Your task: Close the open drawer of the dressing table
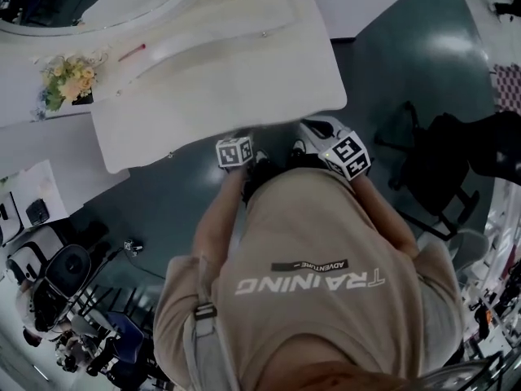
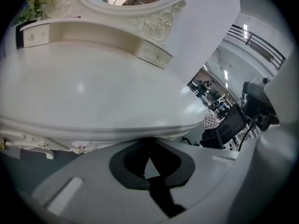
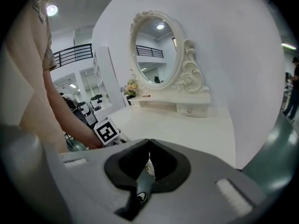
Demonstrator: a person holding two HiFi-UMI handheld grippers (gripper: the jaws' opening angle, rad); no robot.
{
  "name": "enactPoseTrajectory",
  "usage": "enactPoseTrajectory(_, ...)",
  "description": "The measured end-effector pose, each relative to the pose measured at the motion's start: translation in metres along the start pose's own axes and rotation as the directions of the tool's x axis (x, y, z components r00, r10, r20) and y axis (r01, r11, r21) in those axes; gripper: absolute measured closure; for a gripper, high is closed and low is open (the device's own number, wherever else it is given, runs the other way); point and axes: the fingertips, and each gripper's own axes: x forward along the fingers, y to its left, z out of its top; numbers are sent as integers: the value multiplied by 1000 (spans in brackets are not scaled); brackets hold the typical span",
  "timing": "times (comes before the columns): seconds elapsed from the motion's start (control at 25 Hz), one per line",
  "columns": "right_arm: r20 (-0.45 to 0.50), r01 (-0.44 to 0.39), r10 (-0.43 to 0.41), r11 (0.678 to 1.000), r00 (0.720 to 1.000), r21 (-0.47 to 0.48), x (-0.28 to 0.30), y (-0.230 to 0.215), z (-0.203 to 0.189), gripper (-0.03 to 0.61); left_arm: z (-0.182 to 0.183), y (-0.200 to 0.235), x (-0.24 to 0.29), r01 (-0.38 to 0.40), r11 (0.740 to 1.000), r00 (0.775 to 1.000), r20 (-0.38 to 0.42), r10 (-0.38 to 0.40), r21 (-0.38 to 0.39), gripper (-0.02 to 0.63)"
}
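Note:
The white dressing table [image 1: 220, 80] fills the upper left of the head view, and its top [image 2: 93, 97] spans the left gripper view. No open drawer shows in any view; the front under the top is hidden by the overhang. One small drawer [image 2: 156, 55] on the raised back shelf sits flush. My left gripper [image 1: 236, 147] is at the table's front edge, just below the top. Its jaws [image 2: 148, 158] are shut with nothing between them. To its right, my right gripper [image 1: 330, 137] is at the same edge, also shut and empty [image 3: 149, 155].
An oval mirror [image 3: 154, 50] stands at the back of the table, with flowers [image 1: 69, 78] and a thin red item [image 1: 133, 51] beside it. A black chair [image 1: 440, 165] stands on the dark floor to the right. Carts and equipment [image 1: 57, 275] crowd the lower left.

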Motion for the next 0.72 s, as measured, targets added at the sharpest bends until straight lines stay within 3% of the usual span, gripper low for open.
enactPoseTrajectory(0.2,10,-43,43,998,999,-38,9,4,1,574,-5,-14,-22,-19,999,999,30,18,30,606)
enactPoseTrajectory(0.52,12,-37,38,996,999,-77,8,28,-8,574,23,-48,-88,-24,993,977,213,-1,115,606)
enactPoseTrajectory(0.6,37,-23,25,998,999,-66,1,41,-6,574,29,-60,-110,-41,986,965,262,-3,163,606)
enactPoseTrajectory(0.72,72,1,3,999,997,-49,-9,51,2,574,47,-78,-139,-102,952,948,317,5,290,606)
